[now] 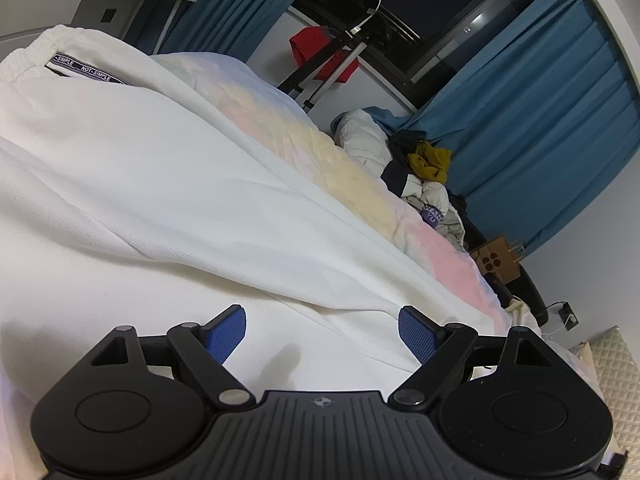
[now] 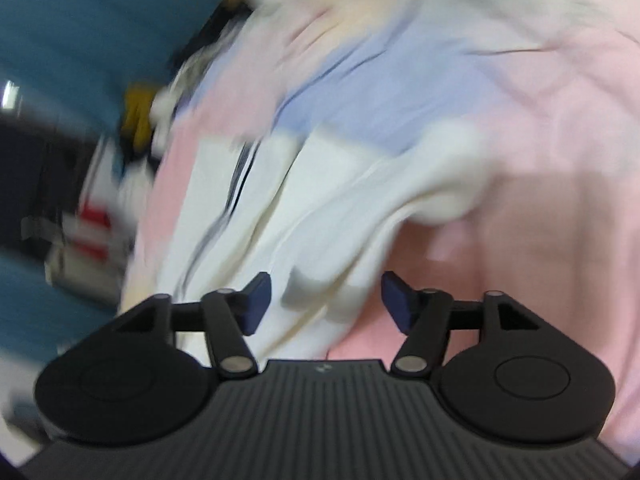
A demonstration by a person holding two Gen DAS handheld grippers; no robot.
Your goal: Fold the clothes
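A white ribbed garment [image 1: 160, 200] lies spread over the bed, its elastic waistband and a "NOT SIMPLE" label [image 1: 86, 68] at the far left. My left gripper [image 1: 320, 320] hovers just over this cloth, open, with nothing between its blue pads. The right wrist view is blurred. There the same white garment [image 2: 320, 200] lies bunched in folds on the pink and blue bed cover [image 2: 540, 200]. My right gripper [image 2: 325, 286] stands open with a fold of the white cloth lying between its fingers, and the pads are clear of it.
The pastel quilted bed cover [image 1: 360, 184] runs along the garment's right side. A pile of mixed clothes [image 1: 424, 168] lies at the bed's far end. Blue curtains [image 1: 540, 120], a red garment on a rack [image 1: 320, 52] and a cardboard box [image 1: 496, 260] stand beyond the bed.
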